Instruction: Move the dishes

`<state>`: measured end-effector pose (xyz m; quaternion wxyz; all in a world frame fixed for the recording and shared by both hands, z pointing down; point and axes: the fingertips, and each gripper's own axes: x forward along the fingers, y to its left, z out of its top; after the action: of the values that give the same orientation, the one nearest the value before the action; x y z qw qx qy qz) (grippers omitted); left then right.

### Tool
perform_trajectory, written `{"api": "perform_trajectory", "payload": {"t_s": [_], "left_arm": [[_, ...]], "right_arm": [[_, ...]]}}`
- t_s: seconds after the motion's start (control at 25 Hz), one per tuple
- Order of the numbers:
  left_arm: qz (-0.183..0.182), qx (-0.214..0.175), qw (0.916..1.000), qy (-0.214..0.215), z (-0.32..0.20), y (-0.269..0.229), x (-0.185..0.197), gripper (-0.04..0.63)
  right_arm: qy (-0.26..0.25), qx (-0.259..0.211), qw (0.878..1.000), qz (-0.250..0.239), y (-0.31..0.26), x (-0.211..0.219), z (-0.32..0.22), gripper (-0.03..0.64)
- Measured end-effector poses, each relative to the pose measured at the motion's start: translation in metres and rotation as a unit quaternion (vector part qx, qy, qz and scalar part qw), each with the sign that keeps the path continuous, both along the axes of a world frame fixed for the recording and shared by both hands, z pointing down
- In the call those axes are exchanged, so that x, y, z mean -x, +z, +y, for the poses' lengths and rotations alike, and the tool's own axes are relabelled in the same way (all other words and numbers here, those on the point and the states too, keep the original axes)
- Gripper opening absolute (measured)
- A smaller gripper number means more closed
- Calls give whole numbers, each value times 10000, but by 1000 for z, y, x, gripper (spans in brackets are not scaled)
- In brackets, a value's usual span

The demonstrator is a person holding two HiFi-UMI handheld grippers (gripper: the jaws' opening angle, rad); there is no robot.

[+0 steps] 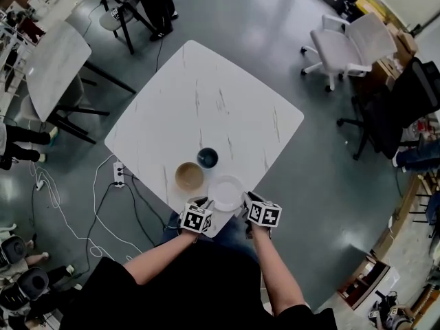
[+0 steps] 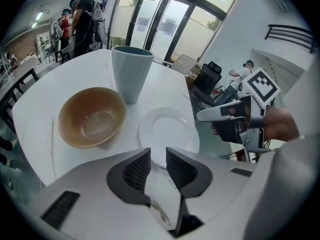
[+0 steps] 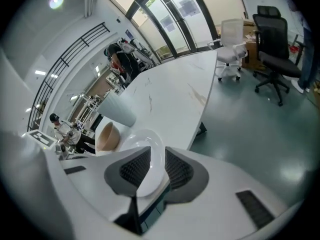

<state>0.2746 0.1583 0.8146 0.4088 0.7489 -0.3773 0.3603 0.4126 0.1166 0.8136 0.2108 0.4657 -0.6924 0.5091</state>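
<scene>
- Seen in right gripper view only, hidden in head view: right gripper [image 3: 156, 152] jaws apart, plate [image 3: 142, 136] rim between them, not pinched.
- Left gripper [image 2: 158, 154] jaws apart, empty; plate just ahead.
- Plate flat on table [image 1: 206, 102], face up; round, no long axis.

White marbled table [image 1: 206, 95] in front of me, second pale table [image 1: 55, 64] at upper left. White office chair [image 1: 347, 47] and black office chair [image 1: 405, 102] off right. Power strip [image 1: 118, 174] and cables [image 1: 62, 215] on grey floor [image 1: 275, 19], left of my table.
</scene>
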Motion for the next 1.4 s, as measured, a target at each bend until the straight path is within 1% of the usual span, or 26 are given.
{"api": "perform_trajectory", "payload": {"t_s": [0.08,0.16,0.24,0.28,0.32,0.44,0.56,0.64,0.76,0.84,0.92,0.96,1.08,1.16,1.28,1.4], "left_arm": [[111,-118,9999,51,3,-10,-2,92],[253,-307,9992,100,6,-25,3,92],[440,-603,9970,227,8,-47,7,91],[535,-797,9948,327,6,-61,9,89],[634,-999,9920,433,4,-75,10,86],[1019,-1517,9811,638,-5,-114,21,37],[1453,-1848,9693,721,-9,-148,47,18],[1593,-2050,9623,805,-9,-170,70,17],[1669,-2336,9521,1049,-3,-200,100,17],[1819,-2521,9418,1280,3,-220,114,17],[1961,-2678,9319,1464,6,-237,129,17],[2021,-2731,9284,1502,7,-245,137,17],[2135,-2839,9240,1414,14,-267,161,17],[2182,-2963,9207,1300,17,-283,172,17],[2239,-3228,9128,1120,20,-306,182,17],[2263,-3361,9088,996,29,-317,184,17]], "right_arm": [[132,-168,9997,-90,-15,1,-2,101],[168,-373,9991,-112,-29,10,-1,101],[145,-628,9979,-86,-49,24,2,95],[143,-777,9969,-64,-61,31,3,81],[154,-940,9954,-27,-74,38,3,75],[229,-1455,9889,187,-112,62,6,52],[345,-1891,9805,408,-150,96,19,32],[528,-2081,9756,462,-172,124,33,17],[975,-2231,9689,444,-197,163,56,17],[1197,-2436,9603,643,-215,186,67,17],[1353,-2692,9484,989,-234,208,73,17],[1402,-2787,9429,1168,-242,218,76,17],[1429,-2932,9311,1631,-264,241,87,17],[1430,-3080,9225,1836,-281,250,93,17],[1431,-3437,9068,1977,-311,257,97,17],[1438,-3721,8938,2051,-332,261,102,17]]}}
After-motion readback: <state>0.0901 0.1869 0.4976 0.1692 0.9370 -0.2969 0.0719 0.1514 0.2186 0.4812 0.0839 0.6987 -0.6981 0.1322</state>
